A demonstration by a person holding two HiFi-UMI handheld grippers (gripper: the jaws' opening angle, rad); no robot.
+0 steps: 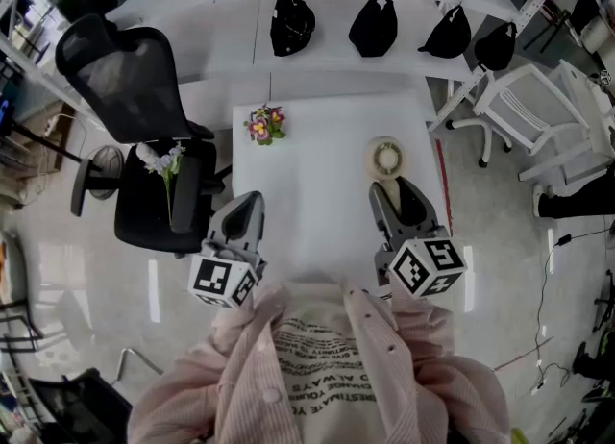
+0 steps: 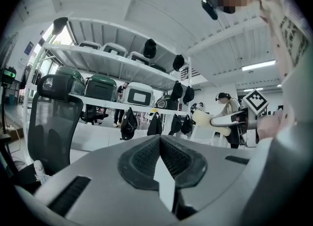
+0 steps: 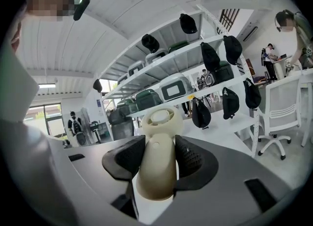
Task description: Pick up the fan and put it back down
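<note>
A small cream hand-held fan (image 1: 386, 157) lies over the right part of the white table (image 1: 307, 202), round head away from me. My right gripper (image 1: 399, 192) is shut on its handle. In the right gripper view both black pads (image 3: 188, 157) press the handle of the fan (image 3: 157, 161), and its head sticks out beyond them. Whether the fan touches the table I cannot tell. My left gripper (image 1: 252, 198) sits at the table's left edge, shut with nothing in it; its pads (image 2: 146, 155) meet at the tips. The left gripper view also shows the fan (image 2: 211, 120) held out level.
A small bunch of flowers (image 1: 264, 125) lies on the far left of the table. A black office chair (image 1: 144, 96) with a white flower (image 1: 165, 163) on its seat stands left of it. Black bags (image 1: 291, 21) hang on the shelf behind. A white chair (image 1: 538, 111) stands at the right.
</note>
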